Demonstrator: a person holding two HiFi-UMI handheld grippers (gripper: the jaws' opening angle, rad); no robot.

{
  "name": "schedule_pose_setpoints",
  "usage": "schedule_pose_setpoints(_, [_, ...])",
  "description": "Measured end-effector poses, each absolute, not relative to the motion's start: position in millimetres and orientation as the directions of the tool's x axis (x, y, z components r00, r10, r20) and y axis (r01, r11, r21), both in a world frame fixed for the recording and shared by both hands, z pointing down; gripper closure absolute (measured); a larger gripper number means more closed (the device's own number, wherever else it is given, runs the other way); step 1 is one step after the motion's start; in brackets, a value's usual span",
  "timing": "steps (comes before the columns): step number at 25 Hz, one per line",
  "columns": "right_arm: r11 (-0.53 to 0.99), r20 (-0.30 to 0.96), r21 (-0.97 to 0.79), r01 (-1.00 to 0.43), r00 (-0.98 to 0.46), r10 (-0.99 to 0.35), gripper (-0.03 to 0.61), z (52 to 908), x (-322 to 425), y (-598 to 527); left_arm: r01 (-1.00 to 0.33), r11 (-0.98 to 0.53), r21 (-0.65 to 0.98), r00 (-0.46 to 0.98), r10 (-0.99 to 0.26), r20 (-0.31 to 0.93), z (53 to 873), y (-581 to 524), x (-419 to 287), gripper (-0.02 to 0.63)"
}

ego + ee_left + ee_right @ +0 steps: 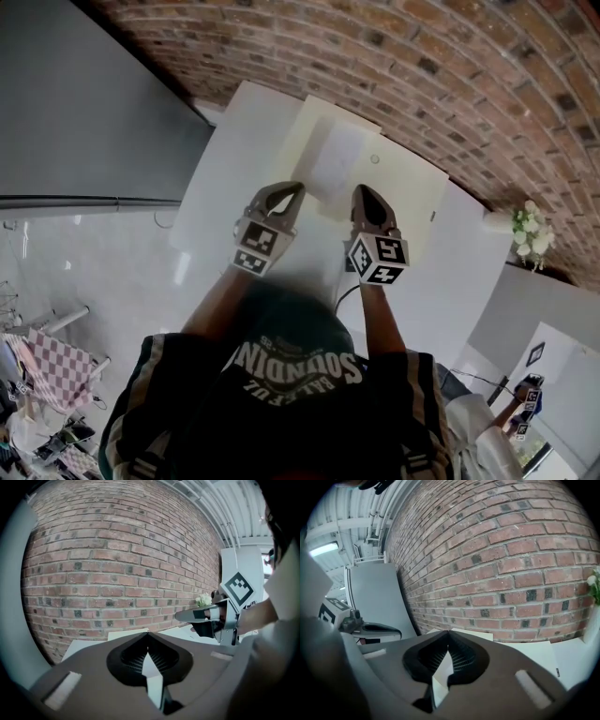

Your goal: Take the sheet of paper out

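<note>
Both shut and empty: left tongs and right tongs flank the near edge of the sheet, lying on a cream folder on the table. Approach step, probably. Next: open tongs, pinch an edge.

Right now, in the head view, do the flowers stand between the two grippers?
No, the flowers stand far off to the right, well beyond the right gripper and away from the left gripper.

Bright, even light; fisheye warping, dark corners.
</note>
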State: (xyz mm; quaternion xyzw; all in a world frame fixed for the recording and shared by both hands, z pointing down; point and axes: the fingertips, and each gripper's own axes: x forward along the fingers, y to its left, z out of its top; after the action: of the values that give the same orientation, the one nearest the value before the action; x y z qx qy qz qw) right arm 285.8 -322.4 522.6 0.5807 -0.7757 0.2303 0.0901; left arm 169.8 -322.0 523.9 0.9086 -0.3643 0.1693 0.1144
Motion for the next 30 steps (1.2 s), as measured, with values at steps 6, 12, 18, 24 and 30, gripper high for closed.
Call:
schedule_pose_setpoints(6, [0.225, 0.444, -0.255, -0.94, -0.32, -0.837, 0.577, 537.5, 285.6, -331.9, -0.701, -0.706, 0.105, 0.678, -0.613, 0.405, 534.0, -328.9, 171.6, 0.603])
schedule_pose_setpoints(12, [0.228, 0.496, -0.268, -0.936, -0.337, -0.8, 0.545, 559.3, 286.3, -343.1, -0.703, -0.701, 0.124, 0.676, -0.603, 0.423, 546.4, -334.6, 171.8, 0.603])
schedule_pose_setpoints(18, [0.218, 0.53, -0.28, -0.935, -0.34, -0.777, 0.509, 575.0, 286.5, -353.8, -0.706, -0.696, 0.135, 0.672, -0.597, 0.438, 553.7, -340.7, 170.5, 0.603])
schedule_pose_setpoints(24, [0.234, 0.58, -0.285, -0.93, -0.362, -0.73, 0.489, 593.7, 282.8, -362.9, -0.711, -0.687, 0.146, 0.667, -0.595, 0.448, 561.7, -340.7, 168.9, 0.603])
schedule_pose_setpoints(30, [0.212, 0.627, -0.288, -0.934, -0.351, -0.695, 0.485, 611.9, 289.2, -372.0, -0.717, -0.679, 0.156, 0.662, -0.594, 0.457, 567.2, -341.4, 167.5, 0.603])
